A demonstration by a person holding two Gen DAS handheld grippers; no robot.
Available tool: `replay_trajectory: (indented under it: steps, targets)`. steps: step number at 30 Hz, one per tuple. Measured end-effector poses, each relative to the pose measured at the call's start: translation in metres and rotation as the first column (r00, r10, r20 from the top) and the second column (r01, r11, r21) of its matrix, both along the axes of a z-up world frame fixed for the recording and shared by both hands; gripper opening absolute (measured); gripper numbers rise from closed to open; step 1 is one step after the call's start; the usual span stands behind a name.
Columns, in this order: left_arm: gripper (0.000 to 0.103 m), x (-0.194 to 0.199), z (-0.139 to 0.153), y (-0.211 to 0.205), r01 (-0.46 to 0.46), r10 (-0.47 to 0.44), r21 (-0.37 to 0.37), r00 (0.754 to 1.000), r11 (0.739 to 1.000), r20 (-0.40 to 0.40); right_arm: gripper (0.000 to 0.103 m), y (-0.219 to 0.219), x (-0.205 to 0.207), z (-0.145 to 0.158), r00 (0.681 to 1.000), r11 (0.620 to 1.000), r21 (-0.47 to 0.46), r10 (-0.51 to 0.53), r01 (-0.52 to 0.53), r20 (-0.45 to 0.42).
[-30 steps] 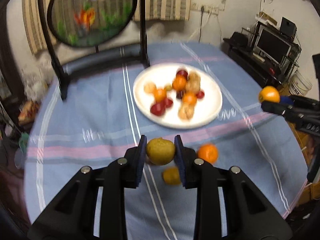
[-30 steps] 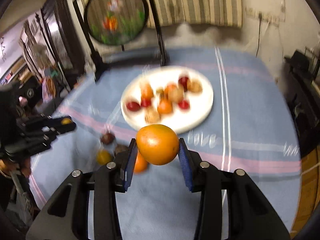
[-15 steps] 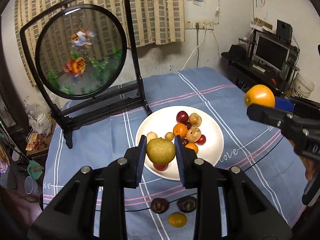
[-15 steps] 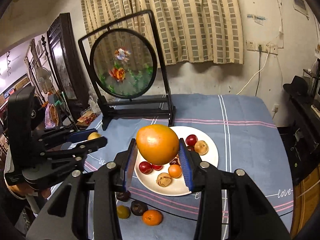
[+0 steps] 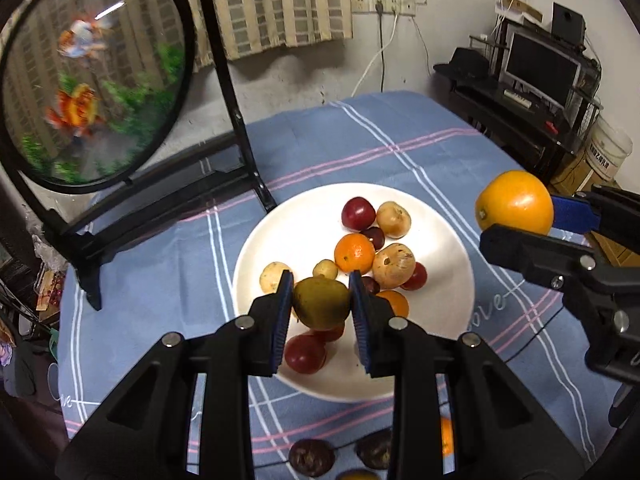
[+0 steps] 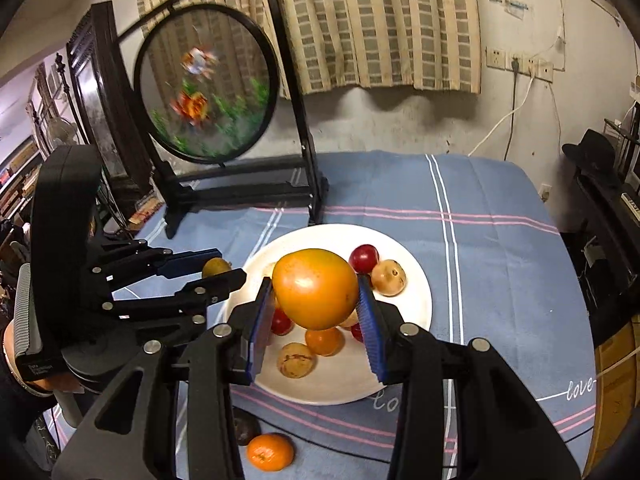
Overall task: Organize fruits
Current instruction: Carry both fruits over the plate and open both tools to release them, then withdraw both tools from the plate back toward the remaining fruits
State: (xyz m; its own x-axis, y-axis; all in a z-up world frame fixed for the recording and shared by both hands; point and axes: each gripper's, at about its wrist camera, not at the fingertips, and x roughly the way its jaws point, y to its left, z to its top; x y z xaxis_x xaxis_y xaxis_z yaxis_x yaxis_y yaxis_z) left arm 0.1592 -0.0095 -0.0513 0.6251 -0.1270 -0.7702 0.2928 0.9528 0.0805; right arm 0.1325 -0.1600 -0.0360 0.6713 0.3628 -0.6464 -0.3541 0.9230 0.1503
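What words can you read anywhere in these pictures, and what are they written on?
"love" — stitched in white cursive on the blue striped tablecloth, near its right edge.
"ove" — same cloth, beside the round white plate; its first letter is hidden.
Part of another stitched word shows at the cloth's left corner; too cut off to read.
White plastic bucket: dark print, too blurred.
Paper notice on the wall: too small.

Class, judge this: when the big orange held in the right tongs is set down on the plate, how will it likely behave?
The big orange is round and smooth, so it will probably roll. The white plate already holds crowded fruit, which may stop it or get nudged. It bulges past the right tongs, so it is likely fairly heavy.
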Motion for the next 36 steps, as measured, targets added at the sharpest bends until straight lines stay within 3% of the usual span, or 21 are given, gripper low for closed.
replay_trajectory:
  steps: [11, 12, 14, 17, 19, 23, 27, 31, 34, 36]
  targets:
    - [0.030, 0.031, -0.036, 0.000, 0.004, -0.004, 0.025, 1.000, 1.000, -0.028, 0.041, 0.010, 0.048, -0.040, 0.999, 1.000, -0.022, 0.010, -0.011, -0.043]
    - [0.032, 0.032, -0.037, -0.001, 0.005, -0.004, 0.030, 1.000, 1.000, -0.027, 0.042, 0.012, 0.053, -0.044, 0.999, 1.000, -0.028, 0.013, -0.014, -0.048]
    - [0.053, 0.033, -0.041, -0.001, -0.015, 0.015, 0.062, 1.000, 0.998, -0.009, 0.042, 0.017, 0.060, -0.051, 0.998, 0.999, -0.039, 0.024, -0.026, -0.060]
    - [0.059, 0.035, -0.045, 0.002, -0.034, 0.034, 0.094, 0.999, 0.995, 0.008, 0.043, 0.021, 0.070, -0.062, 0.997, 0.997, -0.069, 0.020, -0.025, -0.074]
    - [0.061, 0.037, -0.047, 0.006, -0.052, 0.050, 0.127, 0.999, 0.991, 0.019, 0.066, 0.020, 0.069, -0.061, 0.999, 0.996, -0.084, 0.003, -0.006, -0.041]
    - [0.064, 0.038, -0.041, 0.018, -0.090, 0.088, 0.117, 0.996, 0.989, 0.023, 0.066, 0.018, 0.065, -0.054, 1.000, 0.996, -0.086, 0.014, -0.014, -0.010]
    - [0.066, 0.031, -0.021, 0.028, -0.124, 0.118, 0.111, 0.991, 0.986, 0.061, 0.066, 0.012, 0.048, -0.028, 0.998, 0.998, -0.068, 0.023, -0.019, 0.052]
    - [0.079, 0.010, 0.011, 0.042, -0.154, 0.141, 0.101, 0.981, 0.983, 0.132, 0.067, 0.000, 0.010, 0.003, 0.993, 0.997, -0.014, 0.074, -0.073, 0.089]
    - [0.087, -0.015, 0.030, 0.057, -0.176, 0.162, 0.083, 0.975, 0.981, 0.155, 0.074, -0.008, -0.022, 0.001, 0.992, 0.994, 0.003, 0.110, -0.111, 0.059]
    - [0.088, -0.033, 0.033, 0.062, -0.177, 0.162, 0.082, 0.973, 0.981, 0.163, 0.075, -0.015, -0.050, -0.018, 0.992, 0.992, -0.003, 0.124, -0.124, 0.009]
